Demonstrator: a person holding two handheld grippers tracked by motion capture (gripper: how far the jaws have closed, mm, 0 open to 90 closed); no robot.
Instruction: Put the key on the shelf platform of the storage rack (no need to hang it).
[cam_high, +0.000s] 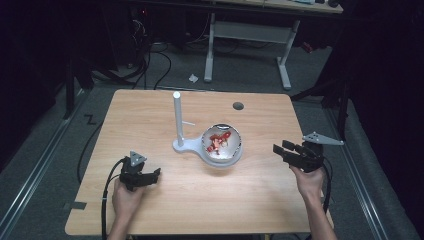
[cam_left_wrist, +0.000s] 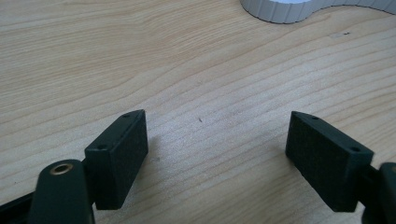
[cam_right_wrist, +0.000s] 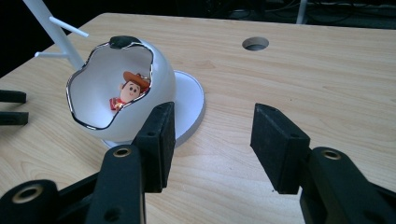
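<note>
Wooden table (cam_high: 165, 107) carries a white stand (cam_high: 178, 120) whose round base bears a white eggshell-shaped bowl (cam_right_wrist: 140, 63), a small cowboy figure (cam_right_wrist: 130, 91) lying inside. I judge this the approach: my right gripper (cam_right_wrist: 210, 140) gapes empty beside the bowl, my left gripper (cam_left_wrist: 217, 149) waits wide over bare wood, and next I must reach in and pinch the figure.

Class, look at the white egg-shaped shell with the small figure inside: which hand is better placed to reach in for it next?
Probably the right. The right tool is open and faces the shell opening and the figure. The left tool points at bare table.
</note>
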